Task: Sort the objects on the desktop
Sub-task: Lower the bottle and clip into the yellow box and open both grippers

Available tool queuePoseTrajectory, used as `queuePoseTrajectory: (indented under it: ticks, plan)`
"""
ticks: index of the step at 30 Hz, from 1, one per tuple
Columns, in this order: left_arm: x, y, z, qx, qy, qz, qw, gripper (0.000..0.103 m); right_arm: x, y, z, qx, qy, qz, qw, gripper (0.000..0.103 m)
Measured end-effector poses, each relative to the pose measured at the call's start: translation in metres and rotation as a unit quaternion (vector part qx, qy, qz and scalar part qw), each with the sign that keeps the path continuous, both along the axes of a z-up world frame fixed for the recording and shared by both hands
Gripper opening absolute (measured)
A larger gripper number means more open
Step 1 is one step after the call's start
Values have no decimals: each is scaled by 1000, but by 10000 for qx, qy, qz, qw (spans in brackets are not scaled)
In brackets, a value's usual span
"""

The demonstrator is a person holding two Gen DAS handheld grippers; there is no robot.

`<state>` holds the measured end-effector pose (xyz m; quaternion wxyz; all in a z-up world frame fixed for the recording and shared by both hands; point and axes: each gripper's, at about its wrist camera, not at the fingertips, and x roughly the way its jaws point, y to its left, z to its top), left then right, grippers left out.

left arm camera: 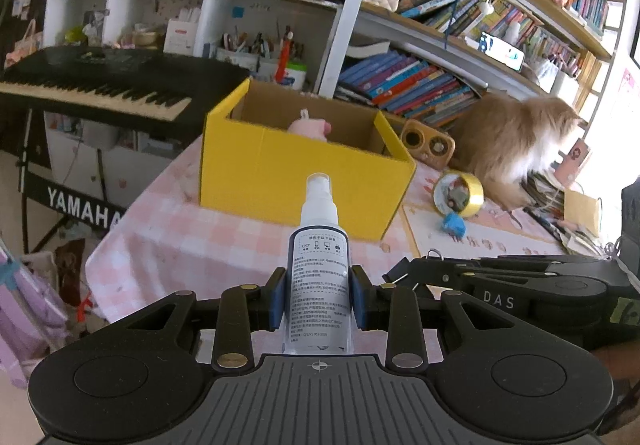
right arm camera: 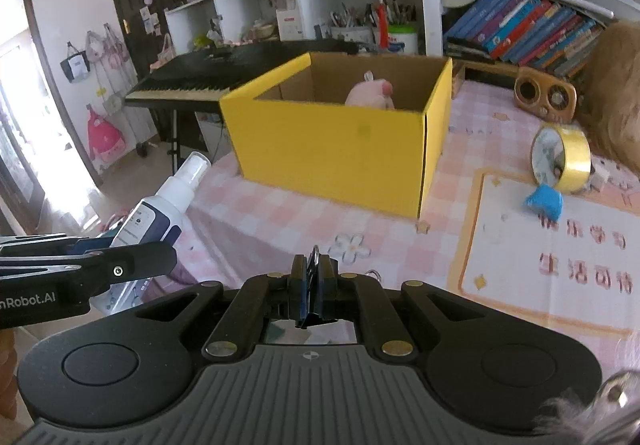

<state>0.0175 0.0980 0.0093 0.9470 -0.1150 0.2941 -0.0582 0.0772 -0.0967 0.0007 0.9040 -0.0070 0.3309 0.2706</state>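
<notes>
Gripping a spray bottle (left arm camera: 319,277), the left gripper (left arm camera: 319,299) has both blue pads clamped on its labelled body, bottle upright and held above the pink checked tablecloth (left arm camera: 168,245); right gripper (right arm camera: 314,285) is closed on a small binder clip (right arm camera: 313,299), wire loop poking up; yellow box (left arm camera: 280,181) sits ahead on the table with a pink plush (left arm camera: 308,126) inside; tape roll (right arm camera: 562,159) and blue scrap (right arm camera: 544,201) lie right of the box; cat (left arm camera: 516,141) beyond them; keyboard (left arm camera: 100,81) left of the table.

box (right arm camera: 336,149): matt yellow cardboard | tablecloth (left arm camera: 192,241): checked cloth | tape roll (right arm camera: 572,157): glossy
</notes>
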Motion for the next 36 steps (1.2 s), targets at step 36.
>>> queuePoseTrajectory:
  ticks: [36]
  plan:
    - [232, -17, -11, 756, 348, 19, 9965, 31, 223, 34, 4, -437, -296, 764, 9957, 3]
